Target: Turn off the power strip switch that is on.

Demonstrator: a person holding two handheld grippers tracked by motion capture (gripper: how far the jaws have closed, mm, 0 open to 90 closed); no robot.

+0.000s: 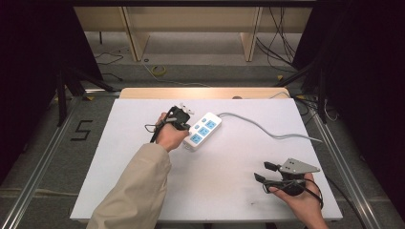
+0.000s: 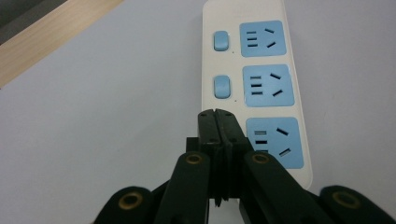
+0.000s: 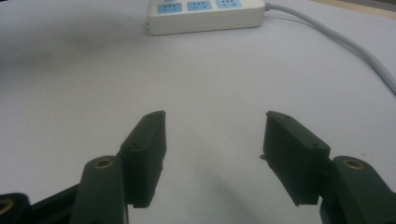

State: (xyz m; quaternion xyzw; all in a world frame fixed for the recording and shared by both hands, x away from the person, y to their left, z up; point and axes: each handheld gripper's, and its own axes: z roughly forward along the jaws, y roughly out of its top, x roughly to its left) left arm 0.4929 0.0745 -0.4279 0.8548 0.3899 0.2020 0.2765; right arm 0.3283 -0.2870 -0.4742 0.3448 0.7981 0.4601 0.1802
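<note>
Lying on the table point(image 1: 143, 191), one power strip point(image 2: 252, 60) shows three sockets and two visible switches. The left gripper point(image 2: 215, 114) is closed, empty, over it. The right gripper point(image 3: 215, 140) gapes wide, empty.

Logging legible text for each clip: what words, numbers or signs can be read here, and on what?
"5": black tape mark on the floor left of the table.
Power strip: no readable print; two tiny dots beside its switches, too small to tell.
</note>
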